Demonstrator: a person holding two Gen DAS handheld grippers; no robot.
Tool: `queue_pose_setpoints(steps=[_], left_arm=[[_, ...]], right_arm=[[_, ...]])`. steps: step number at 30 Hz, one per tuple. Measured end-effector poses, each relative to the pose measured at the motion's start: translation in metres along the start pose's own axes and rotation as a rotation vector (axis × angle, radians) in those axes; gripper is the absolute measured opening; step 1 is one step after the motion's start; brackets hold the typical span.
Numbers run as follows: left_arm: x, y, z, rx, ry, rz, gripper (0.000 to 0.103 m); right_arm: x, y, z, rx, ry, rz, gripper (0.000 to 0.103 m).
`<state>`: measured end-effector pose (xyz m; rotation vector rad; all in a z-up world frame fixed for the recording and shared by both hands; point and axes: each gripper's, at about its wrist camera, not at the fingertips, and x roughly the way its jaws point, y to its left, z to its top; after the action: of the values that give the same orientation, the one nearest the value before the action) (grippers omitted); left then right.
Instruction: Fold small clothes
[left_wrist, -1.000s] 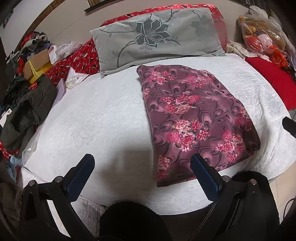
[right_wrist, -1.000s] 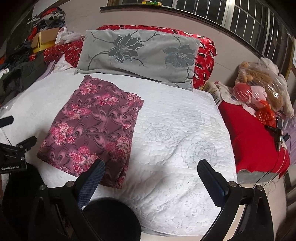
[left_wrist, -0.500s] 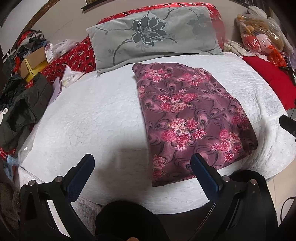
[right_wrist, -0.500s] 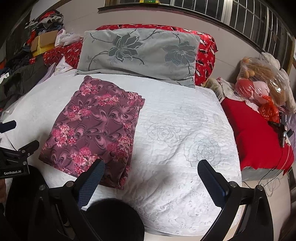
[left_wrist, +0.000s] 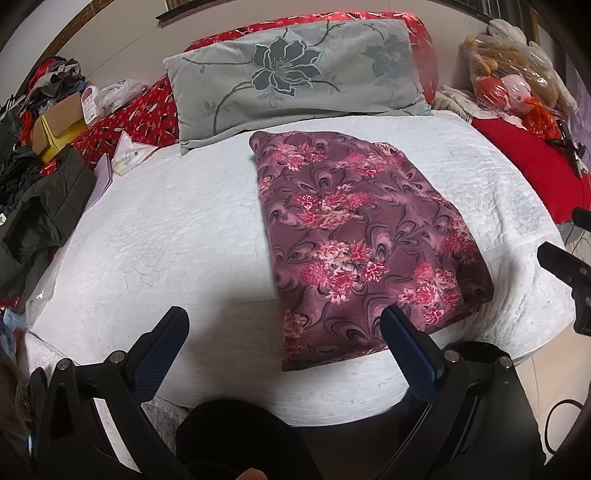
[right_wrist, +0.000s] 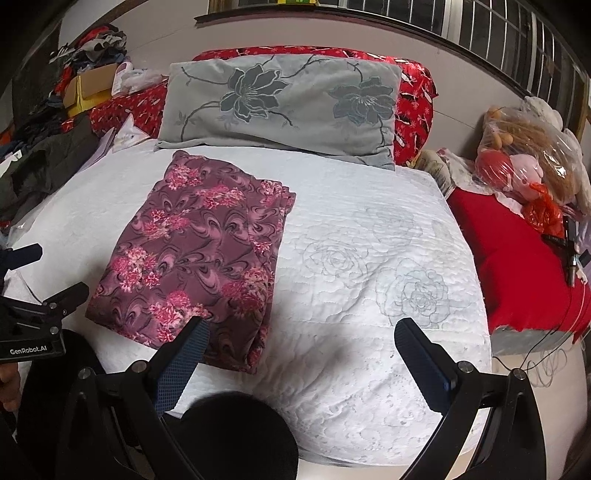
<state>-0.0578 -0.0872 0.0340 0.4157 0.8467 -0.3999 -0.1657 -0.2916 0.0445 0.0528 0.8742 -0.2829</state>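
Purple floral garment (left_wrist: 364, 243) lies already folded into a neat rectangle on the white bed (left_wrist: 177, 236) below the grey pillow (left_wrist: 295, 74), both the left tool (left_wrist: 284, 332) and right tool (right_wrist: 301, 341) wide and empty, so little seems left.

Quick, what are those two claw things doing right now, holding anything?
Left gripper: open, holding nothing, above the white quilt.
Right gripper: open, holding nothing, near the folded floral garment.

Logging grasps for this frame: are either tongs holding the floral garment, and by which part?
Nothing is held. Left tongs and right tongs are both open above the bed, clear of the folded floral garment.
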Motion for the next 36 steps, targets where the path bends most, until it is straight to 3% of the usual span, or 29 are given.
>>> queue_pose_setpoints(steps=[36], left_arm=[[-0.029, -0.017, -0.008, -0.031, -0.029, -0.154, 0.103]], right_arm=[[-0.027, 0.004, -0.005, 0.016, -0.048, 0.005, 0.101]])
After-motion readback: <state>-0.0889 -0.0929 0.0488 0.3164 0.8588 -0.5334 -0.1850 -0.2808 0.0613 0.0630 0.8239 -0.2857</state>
